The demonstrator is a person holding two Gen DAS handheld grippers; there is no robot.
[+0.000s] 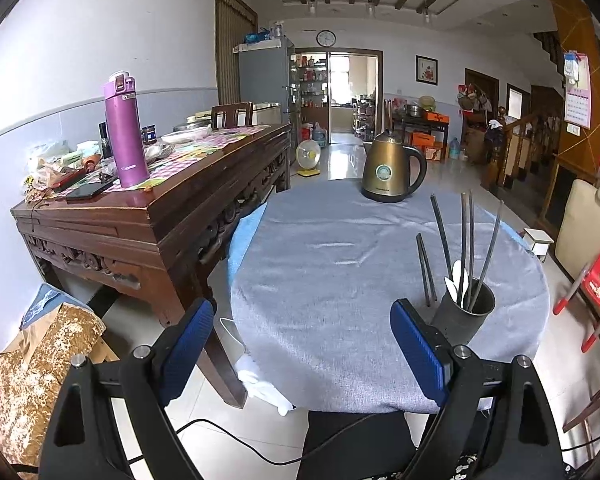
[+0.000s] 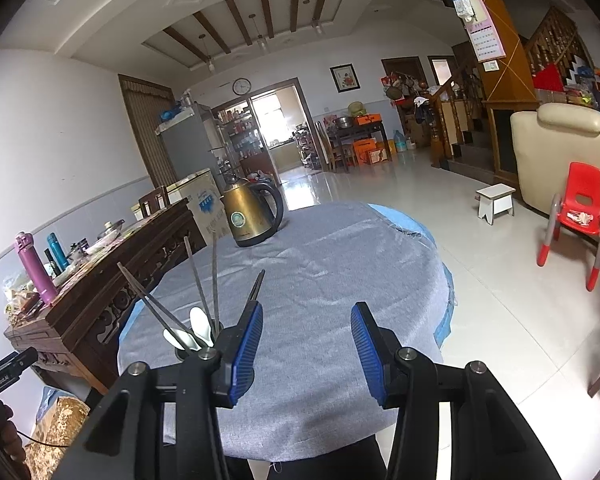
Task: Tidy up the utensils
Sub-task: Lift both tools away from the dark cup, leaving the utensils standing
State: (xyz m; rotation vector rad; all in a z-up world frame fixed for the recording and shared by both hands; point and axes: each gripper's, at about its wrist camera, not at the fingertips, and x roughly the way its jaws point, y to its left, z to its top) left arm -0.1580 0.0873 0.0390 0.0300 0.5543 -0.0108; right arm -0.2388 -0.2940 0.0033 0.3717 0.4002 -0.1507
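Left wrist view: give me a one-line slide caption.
Open left gripper hovers at the grey-clothed round table; dark chopsticks and white spoons stand in a dark metal cup.

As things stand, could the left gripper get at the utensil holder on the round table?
Probably yes. The utensil holder stands just beyond the left gripper, to the right of its open fingers, with only bare grey cloth nearby. The upright chopsticks could crowd a grasp from above.
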